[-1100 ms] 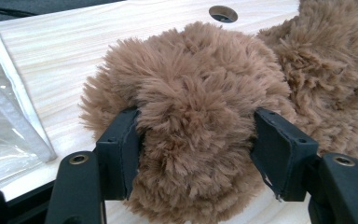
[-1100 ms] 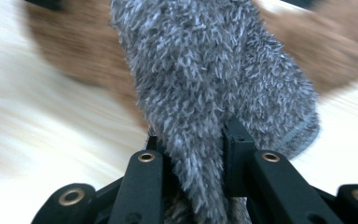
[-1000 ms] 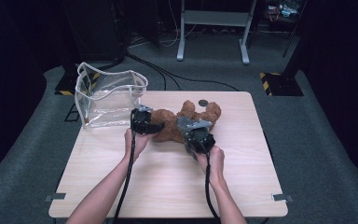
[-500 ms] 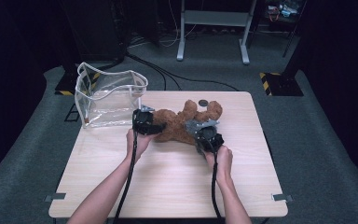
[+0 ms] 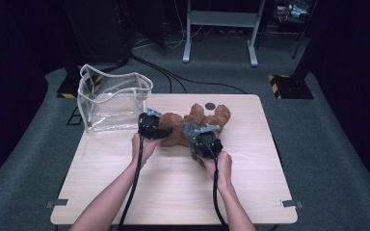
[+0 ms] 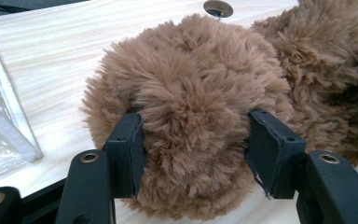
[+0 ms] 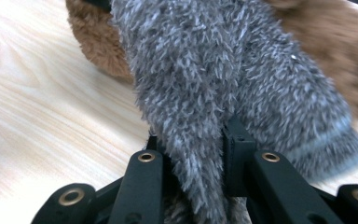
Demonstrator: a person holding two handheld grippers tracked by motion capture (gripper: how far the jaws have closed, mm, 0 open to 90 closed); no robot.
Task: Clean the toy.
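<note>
A brown teddy bear (image 5: 173,126) lies on the wooden table (image 5: 173,192), with a grey scarf (image 5: 191,129) around it. My left gripper (image 5: 160,131) comes at the bear from its left end. In the left gripper view the left gripper (image 6: 196,150) is shut on a round furry brown part of the bear (image 6: 191,107), and both pads press into the fur. My right gripper (image 5: 197,135) sits at the bear's near side. In the right gripper view the right gripper (image 7: 196,140) is shut on a hanging fold of the grey scarf (image 7: 205,70).
A clear plastic bag with white trim (image 5: 111,103) stands open at the table's far left corner, and its edge (image 6: 0,130) lies close to the left gripper. A small dark round fitting (image 5: 210,106) is set in the tabletop behind the bear.
The right hand shifted a little to the right half a second ago and has come back left, still gripping the scarf. The left hand and the bear have stayed put.
</note>
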